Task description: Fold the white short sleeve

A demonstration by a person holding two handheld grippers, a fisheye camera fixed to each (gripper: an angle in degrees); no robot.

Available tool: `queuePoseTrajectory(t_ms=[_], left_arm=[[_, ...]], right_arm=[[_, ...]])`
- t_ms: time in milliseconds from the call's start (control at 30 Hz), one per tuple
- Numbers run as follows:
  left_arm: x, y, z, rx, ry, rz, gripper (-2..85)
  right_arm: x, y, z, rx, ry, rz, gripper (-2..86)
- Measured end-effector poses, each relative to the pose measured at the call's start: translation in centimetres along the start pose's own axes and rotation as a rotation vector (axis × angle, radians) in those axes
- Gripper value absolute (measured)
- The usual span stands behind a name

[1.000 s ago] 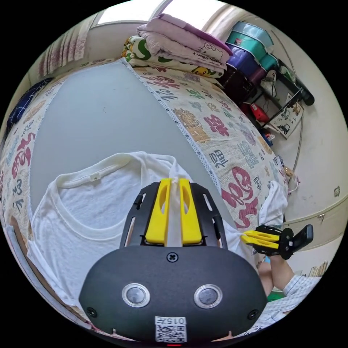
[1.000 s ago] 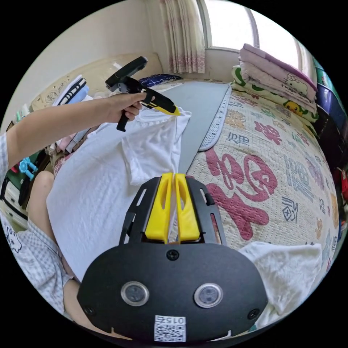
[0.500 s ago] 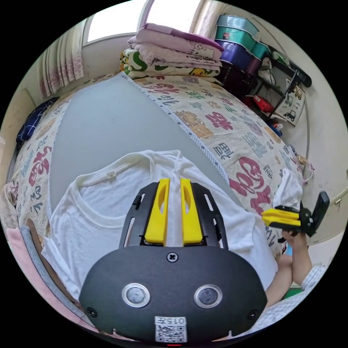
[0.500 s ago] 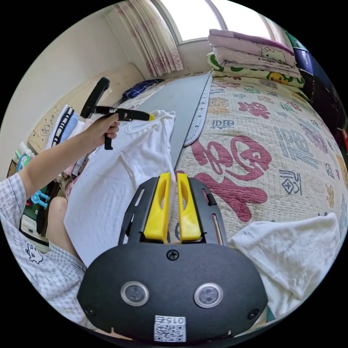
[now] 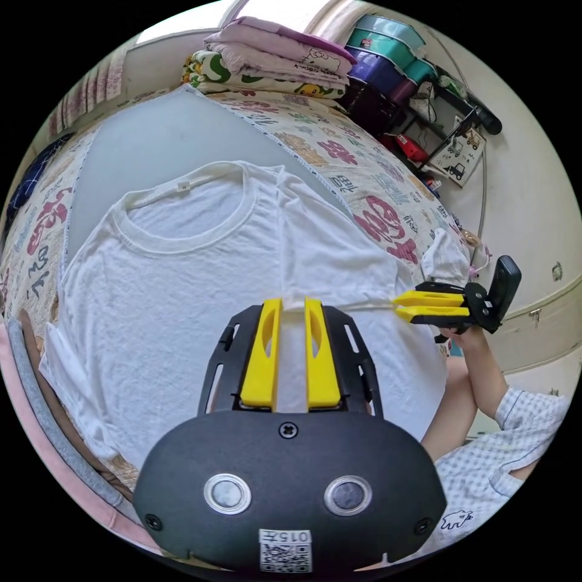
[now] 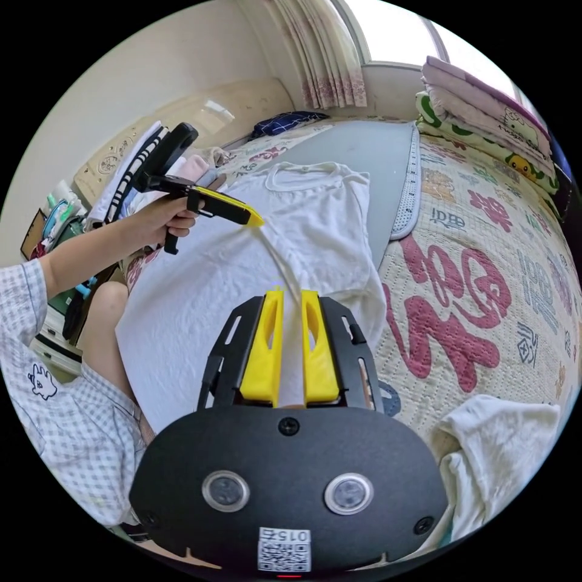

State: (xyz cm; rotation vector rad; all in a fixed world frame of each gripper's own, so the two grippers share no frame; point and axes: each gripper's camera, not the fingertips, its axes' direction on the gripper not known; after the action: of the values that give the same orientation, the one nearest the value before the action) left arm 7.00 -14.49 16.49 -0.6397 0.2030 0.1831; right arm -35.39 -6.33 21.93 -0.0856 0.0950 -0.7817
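The white short-sleeve shirt [image 5: 182, 273] lies flat, front up, on a grey mat [image 5: 151, 139], collar away from me. Its hem hangs over the bed edge by the person's knee. My left gripper [image 5: 292, 303] has its jaws closed on a raised crease in the right part of the shirt's body. That crease runs taut to my right gripper [image 5: 397, 300], which pinches its other end. In the right gripper view the shirt [image 6: 315, 212] spreads ahead. My right gripper [image 6: 291, 294] holds the near end of the crease and the left gripper [image 6: 254, 219] the far end.
A patterned quilt [image 6: 473, 291] covers the bed beside the mat. Another white garment [image 6: 503, 461] lies crumpled near the bed edge. Folded quilts [image 5: 273, 48] and storage boxes [image 5: 388, 54] stand at the far end. Folded clothes [image 6: 133, 163] are piled on the left.
One second ago both grippers held the shirt's sleeve side lifted. The shirt now lies flat, and both grippers have moved lower and taken a crease across its body.
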Motion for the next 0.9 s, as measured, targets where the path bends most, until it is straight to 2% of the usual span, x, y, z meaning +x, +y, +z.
queuePoseTrajectory(t_ms=[167,267,400,500,700,900], left_arm=[[-0.8,1.3,0.3,0.007,0.035,-0.011,1.1],[-0.6,3.0,0.1,0.032,0.037,0.010,0.0],[-0.9,5.1,1.0,0.033,0.031,0.023,-0.4],[-1.1,6.1,1.5,0.041,0.042,0.015,-0.5],[-0.7,8.4,2.4,0.053,0.003,-0.001,-0.3],[-0.2,13.5,1.8,0.105,-0.030,-0.028,0.5]], right_arm=[[0.9,2.6,2.2,0.025,0.035,0.019,1.7],[0.7,4.4,3.1,0.095,0.052,-0.022,4.8],[-0.1,5.9,7.4,-0.019,0.200,-0.097,6.8],[-0.6,7.6,9.5,-0.015,0.271,-0.142,2.9],[-0.6,11.1,12.0,-0.008,0.215,-0.195,0.8],[1.8,14.3,15.9,-0.050,0.161,-0.148,4.3]])
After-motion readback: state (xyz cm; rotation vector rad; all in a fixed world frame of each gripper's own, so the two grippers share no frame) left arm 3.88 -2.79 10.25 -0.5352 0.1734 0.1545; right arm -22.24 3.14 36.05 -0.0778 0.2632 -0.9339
